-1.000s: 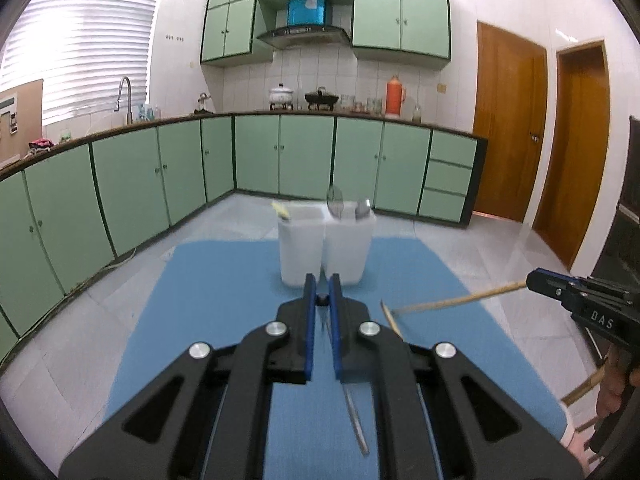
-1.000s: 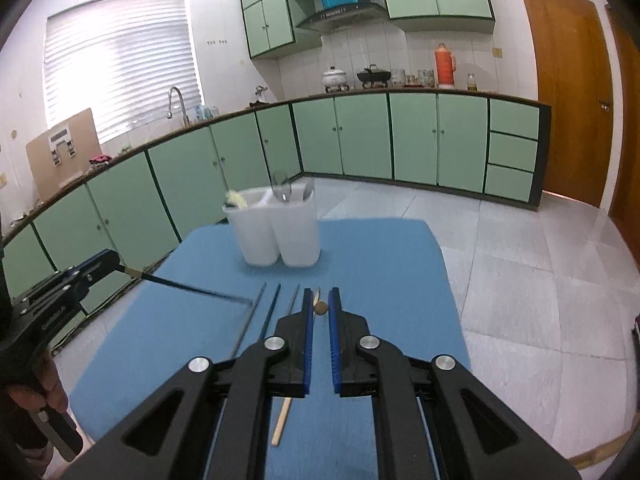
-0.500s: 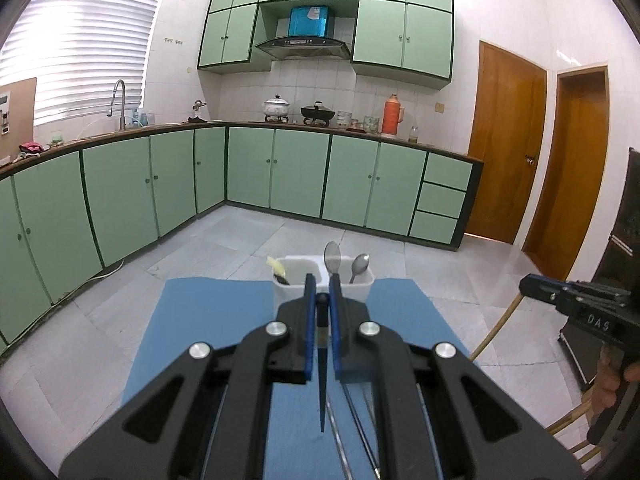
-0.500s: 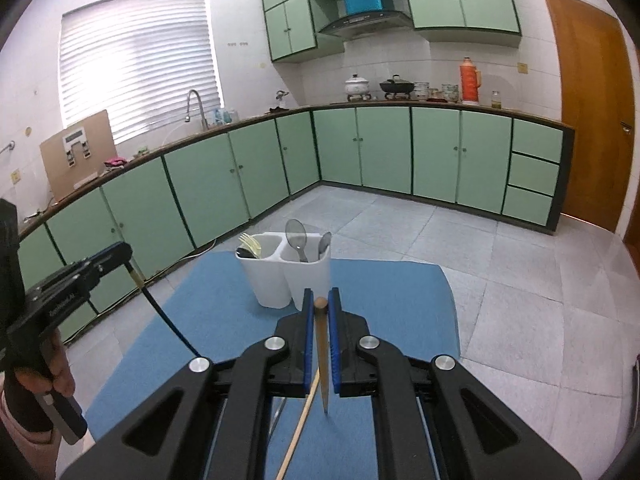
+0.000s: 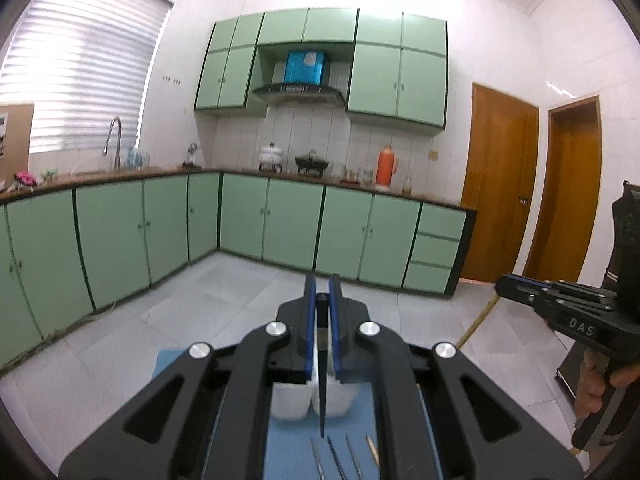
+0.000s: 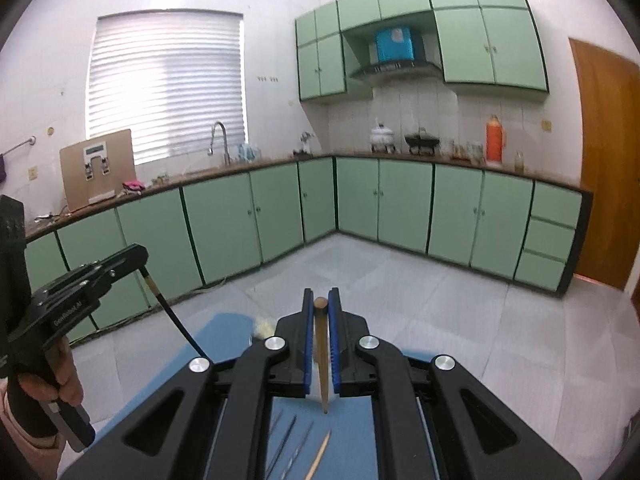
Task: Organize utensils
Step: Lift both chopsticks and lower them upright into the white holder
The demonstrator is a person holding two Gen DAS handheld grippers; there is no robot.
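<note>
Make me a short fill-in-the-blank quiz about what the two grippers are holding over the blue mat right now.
1. The left gripper is shut on a ____ chopstick that hangs point down.
2. The right gripper is shut on a ____ chopstick.
3. Below both grippers, more chopsticks lie on the ____ mat.
4. The white utensil holder stands on that mat and has ____ compartments.

Missing words: black; wooden; blue; two
</note>
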